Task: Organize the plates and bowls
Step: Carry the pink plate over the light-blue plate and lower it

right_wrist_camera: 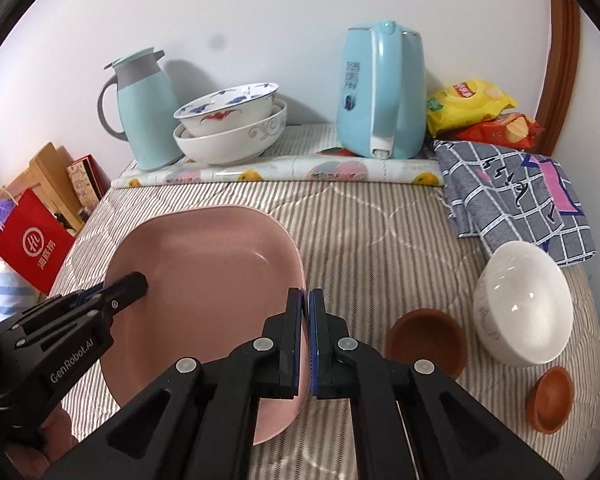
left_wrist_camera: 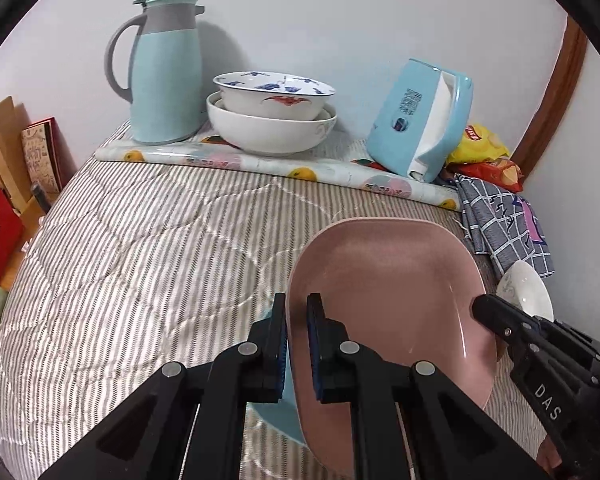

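plate (left_wrist_camera: 384, 292) is hanging pinched between left gripper (left_wrist_camera: 297, 344) and right gripper (right_wrist_camera: 305, 344); uneven pull risks slipping onto bed (left_wrist_camera: 140, 240).

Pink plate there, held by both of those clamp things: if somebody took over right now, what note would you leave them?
Left gripper: shut on the pink plate, at its left rim.
Right gripper: shut on the same plate's right rim. The plate is tilted above the striped cover, with a blue plate just beneath it.
Done: two big bowls nested at the back beside the jug.
Left: set the pink plate down; the white bowl and two small brown bowls are loose on the right.
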`<state>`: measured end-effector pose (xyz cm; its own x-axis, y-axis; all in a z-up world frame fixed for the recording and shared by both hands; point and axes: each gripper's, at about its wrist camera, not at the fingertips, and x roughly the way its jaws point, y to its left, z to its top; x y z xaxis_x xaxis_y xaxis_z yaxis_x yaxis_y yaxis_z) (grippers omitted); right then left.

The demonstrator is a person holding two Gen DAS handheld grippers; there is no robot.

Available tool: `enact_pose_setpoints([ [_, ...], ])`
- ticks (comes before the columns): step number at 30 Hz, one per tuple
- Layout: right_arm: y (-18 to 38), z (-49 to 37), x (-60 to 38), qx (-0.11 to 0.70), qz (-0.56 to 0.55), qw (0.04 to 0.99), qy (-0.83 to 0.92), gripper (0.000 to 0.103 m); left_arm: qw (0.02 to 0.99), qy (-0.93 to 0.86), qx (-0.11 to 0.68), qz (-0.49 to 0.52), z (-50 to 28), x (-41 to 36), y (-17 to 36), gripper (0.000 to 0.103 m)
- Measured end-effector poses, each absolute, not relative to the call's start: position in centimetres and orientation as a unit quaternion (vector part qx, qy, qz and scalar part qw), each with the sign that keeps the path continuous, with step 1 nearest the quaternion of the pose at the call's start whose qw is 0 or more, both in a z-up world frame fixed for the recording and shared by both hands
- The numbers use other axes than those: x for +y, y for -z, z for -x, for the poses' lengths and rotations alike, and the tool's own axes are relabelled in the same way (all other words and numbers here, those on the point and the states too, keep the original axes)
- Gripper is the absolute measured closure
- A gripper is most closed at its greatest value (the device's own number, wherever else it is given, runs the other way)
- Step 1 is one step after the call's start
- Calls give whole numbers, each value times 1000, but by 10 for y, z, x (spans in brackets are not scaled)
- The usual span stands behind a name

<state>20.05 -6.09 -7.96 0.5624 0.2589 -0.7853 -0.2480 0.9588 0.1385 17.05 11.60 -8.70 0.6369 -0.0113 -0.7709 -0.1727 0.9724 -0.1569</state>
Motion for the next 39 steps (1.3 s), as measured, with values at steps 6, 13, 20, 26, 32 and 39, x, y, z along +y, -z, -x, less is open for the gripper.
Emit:
enact_pose_setpoints([
  [6,90,-196,-51,455,-9,878,-145,100,894,-42,431,112,-169,127,96,93],
  [13,106,-193,-44,472,-15,870,-139,100,889,-29,442,119,-174,133,106,93],
  [20,116,-195,-44,486,-25,864,-131,100,888,-20,445,113,-184,134,112,93],
  [26,120,-199,-43,496,-21,858,-131,100,887,-15,449,108,-193,133,114,93],
  [32,126,-196,-44,505,-20,853,-132,99,886,-7,453,99,-200,131,118,93],
  [39,130,-196,-45,514,-19,847,-135,98,886,-9,455,94,-206,129,119,93],
])
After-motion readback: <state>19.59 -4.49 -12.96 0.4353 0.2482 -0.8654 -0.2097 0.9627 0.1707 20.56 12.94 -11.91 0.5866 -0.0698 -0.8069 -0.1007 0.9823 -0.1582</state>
